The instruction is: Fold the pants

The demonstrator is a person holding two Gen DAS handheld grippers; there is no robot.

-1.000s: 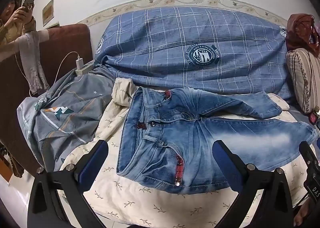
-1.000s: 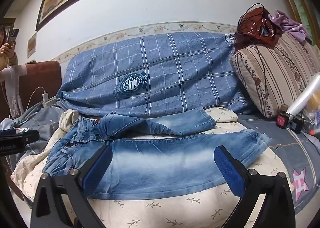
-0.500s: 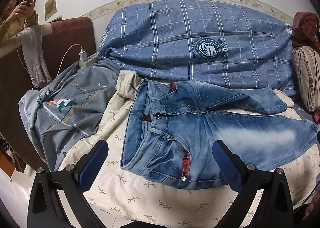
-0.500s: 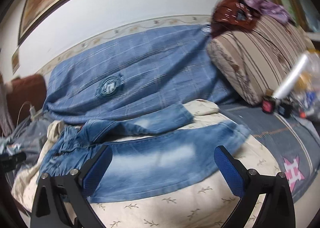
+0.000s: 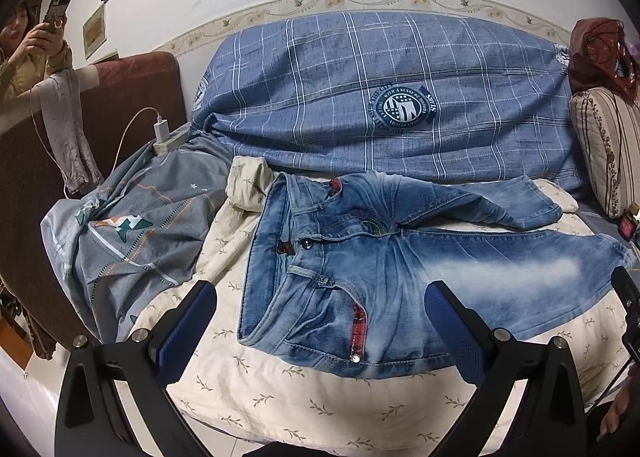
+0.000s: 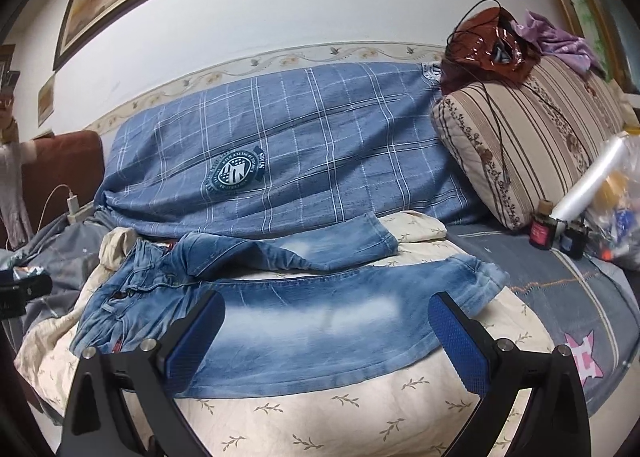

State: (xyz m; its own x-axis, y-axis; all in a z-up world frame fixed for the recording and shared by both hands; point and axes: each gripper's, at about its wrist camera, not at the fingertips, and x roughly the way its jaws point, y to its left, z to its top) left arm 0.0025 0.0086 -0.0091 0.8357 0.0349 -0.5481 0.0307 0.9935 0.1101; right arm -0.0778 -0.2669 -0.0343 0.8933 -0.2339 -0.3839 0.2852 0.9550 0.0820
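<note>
Faded blue jeans [image 5: 400, 273] lie spread on a cream leaf-print quilt [image 5: 304, 397], waistband to the left, legs running right. The far leg [image 6: 320, 245] angles away from the near leg [image 6: 328, 321]. My left gripper [image 5: 320, 325] stands open in front of the waistband and near pocket, holding nothing. My right gripper [image 6: 324, 337] is open too, hovering in front of the near leg without touching it. The right gripper's tip [image 5: 628, 297] shows at the left wrist view's right edge.
A blue plaid blanket [image 5: 380, 97] is bunched against the wall behind the jeans. Grey bedding [image 5: 132, 233] and a charger on a power strip [image 5: 164, 133] lie left. A striped pillow [image 6: 532, 137], small bottles [image 6: 540, 233] and a plastic bag sit right. A person [image 5: 28, 45] holds a phone at far left.
Both grippers stayed open. The left camera drew back a little, showing more quilt below the jeans. The right camera swung and settled facing the near leg again.
</note>
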